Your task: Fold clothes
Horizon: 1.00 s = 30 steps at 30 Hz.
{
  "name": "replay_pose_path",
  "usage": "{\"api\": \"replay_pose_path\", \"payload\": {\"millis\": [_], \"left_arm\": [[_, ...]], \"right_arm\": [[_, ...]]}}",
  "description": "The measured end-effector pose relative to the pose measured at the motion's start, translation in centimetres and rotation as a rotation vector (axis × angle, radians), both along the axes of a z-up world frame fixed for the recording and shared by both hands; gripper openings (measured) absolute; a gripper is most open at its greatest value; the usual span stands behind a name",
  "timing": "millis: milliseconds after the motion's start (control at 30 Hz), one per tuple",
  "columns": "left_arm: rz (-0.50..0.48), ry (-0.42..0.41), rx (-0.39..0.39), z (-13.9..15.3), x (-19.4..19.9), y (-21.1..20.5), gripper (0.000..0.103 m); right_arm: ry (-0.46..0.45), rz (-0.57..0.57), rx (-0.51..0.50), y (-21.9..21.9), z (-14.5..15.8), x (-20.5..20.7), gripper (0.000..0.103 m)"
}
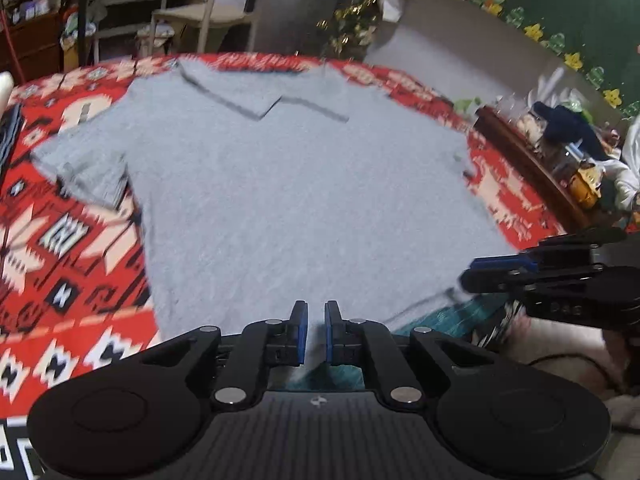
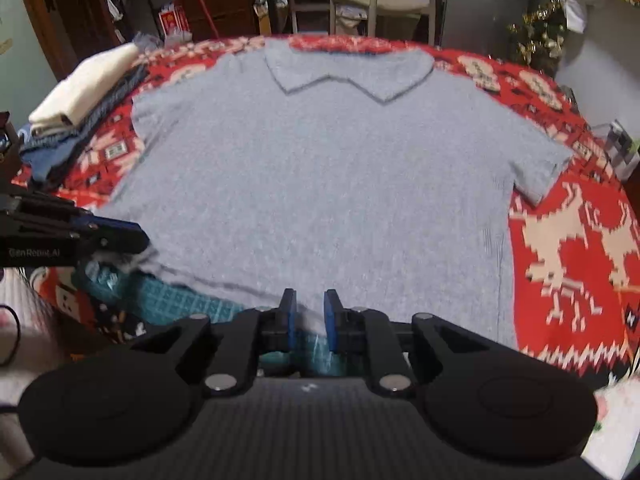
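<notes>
A red patterned cloth (image 2: pixel 568 248) covers the table, and a grey polo shirt (image 2: pixel 320 168) is spread flat on it, collar at the far side, both sleeves out, hem toward the camera. No fold is seen in the shirt yet, so this garment is judged to be at its very first step. At the table's far left corner a stack of folded clothes (image 2: pixel 80 108) lies, which suggests part of the pile has been dealt with already.

The hem is lifted slightly off the cloth at the near edge, a teal layer showing beneath it. The left gripper (image 1: pixel 316 320) is closed on the hem near its left corner, fabric pinched between the blue pads. The right gripper (image 2: pixel 310 312) is likewise clamped on the hem further to the right, a thin pinch of grey cloth between its jaws.

What appears to remain: the hem carried up toward the collar, the sleeves turned in, and the folded shirt added to the stack.
</notes>
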<state>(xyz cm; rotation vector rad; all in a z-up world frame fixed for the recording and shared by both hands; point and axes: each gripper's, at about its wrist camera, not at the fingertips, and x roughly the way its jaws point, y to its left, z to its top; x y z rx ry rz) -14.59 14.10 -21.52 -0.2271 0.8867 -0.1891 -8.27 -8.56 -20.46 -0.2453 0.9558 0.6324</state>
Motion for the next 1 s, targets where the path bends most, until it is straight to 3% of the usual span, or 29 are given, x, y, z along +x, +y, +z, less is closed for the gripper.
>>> {"api": "replay_pose_path", "payload": {"millis": [200, 433, 567, 700, 767, 833, 1000], "left_arm": [[-0.044, 0.036, 0.064, -1.3, 2.0, -2.7, 0.007], [-0.064, 0.051, 0.114, -1.3, 0.4, -3.3, 0.007], [-0.058, 0.014, 0.112, -0.4, -0.3, -3.2, 0.007], [-0.005, -0.015, 0.138, -0.1, 0.6, -2.7, 0.025], [0.023, -0.026, 0.158, -0.1, 1.2, -2.4, 0.027], [0.055, -0.030, 0.184, -0.5, 2.1, -2.1, 0.034], [0.084, -0.012, 0.211, -1.7, 1.7, -1.3, 0.037]], "right_arm": [[0.019, -0.005, -0.001, 2.1, -1.0, 1.1, 0.017], [0.031, 0.005, -0.010, 1.6, -1.8, 0.0, 0.020], [0.027, -0.006, 0.013, 1.3, -1.1, 0.0, 0.021], [-0.009, -0.026, 0.019, 1.4, -0.7, 1.0, 0.036], [-0.025, -0.043, 0.019, 1.3, -0.6, 1.9, 0.038], [-0.042, -0.060, 0.016, 1.3, -0.7, 2.6, 0.047], [-0.055, -0.093, -0.015, 1.1, -1.8, 3.6, 0.054]]}}
